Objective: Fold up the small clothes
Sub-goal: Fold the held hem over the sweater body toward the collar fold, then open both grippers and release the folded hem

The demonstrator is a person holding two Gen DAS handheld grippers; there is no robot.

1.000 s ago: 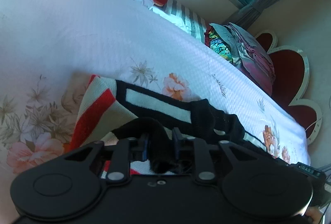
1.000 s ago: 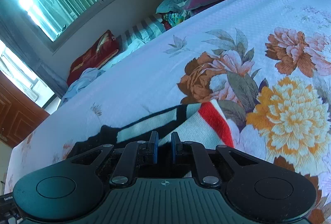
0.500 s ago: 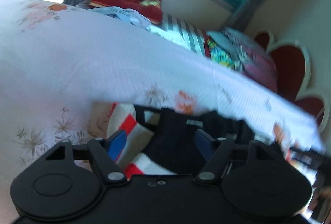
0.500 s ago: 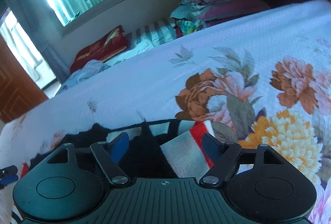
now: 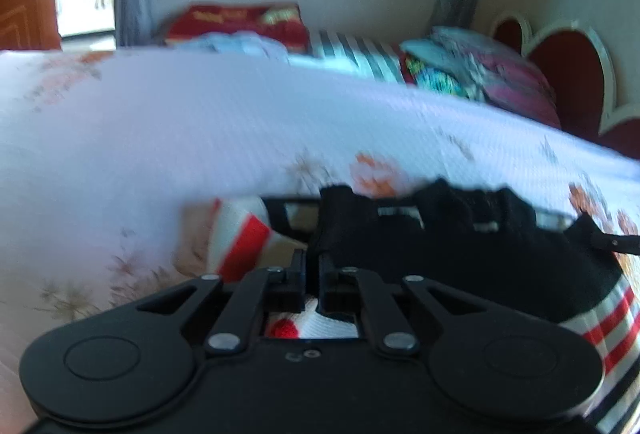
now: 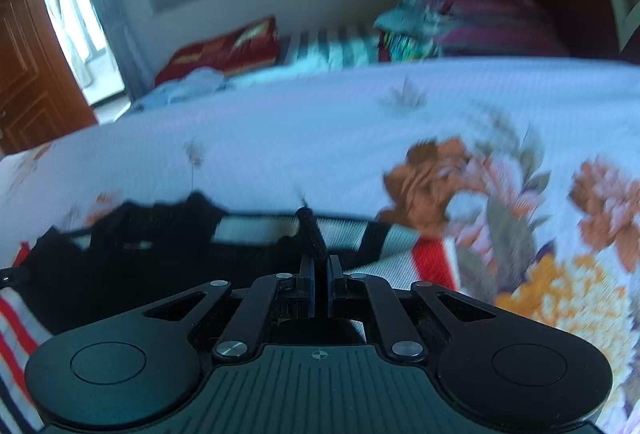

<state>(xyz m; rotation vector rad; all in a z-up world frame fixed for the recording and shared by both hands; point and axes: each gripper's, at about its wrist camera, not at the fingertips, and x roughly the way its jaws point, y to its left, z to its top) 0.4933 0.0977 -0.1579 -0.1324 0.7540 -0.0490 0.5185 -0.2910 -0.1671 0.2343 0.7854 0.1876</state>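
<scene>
A small knit garment (image 5: 460, 246) with black, white and red stripes lies crumpled on the floral bedsheet (image 5: 200, 121). My left gripper (image 5: 313, 266) sits over its left part. Its jaws are closing to a narrow slit at the edge of a black fold, with white and red cloth showing beneath them. In the right wrist view the garment (image 6: 120, 254) stretches to the left. My right gripper (image 6: 320, 266) has its jaws closing on a raised ridge of black fabric, which sticks up between the blue pads. Both views are blurred.
The sheet (image 6: 320, 133) spreads wide beyond the garment. At the far edge lie a red pillow (image 5: 240, 21), a striped cloth (image 5: 360, 53) and a stack of folded textiles (image 5: 480, 77). A red headboard (image 5: 568, 73) stands at the right and a wooden door (image 6: 32, 73) at the left.
Both grippers opened wide half a second ago and have shut again on the garment's black fabric. Both views have rolled towards level and shifted slightly.
</scene>
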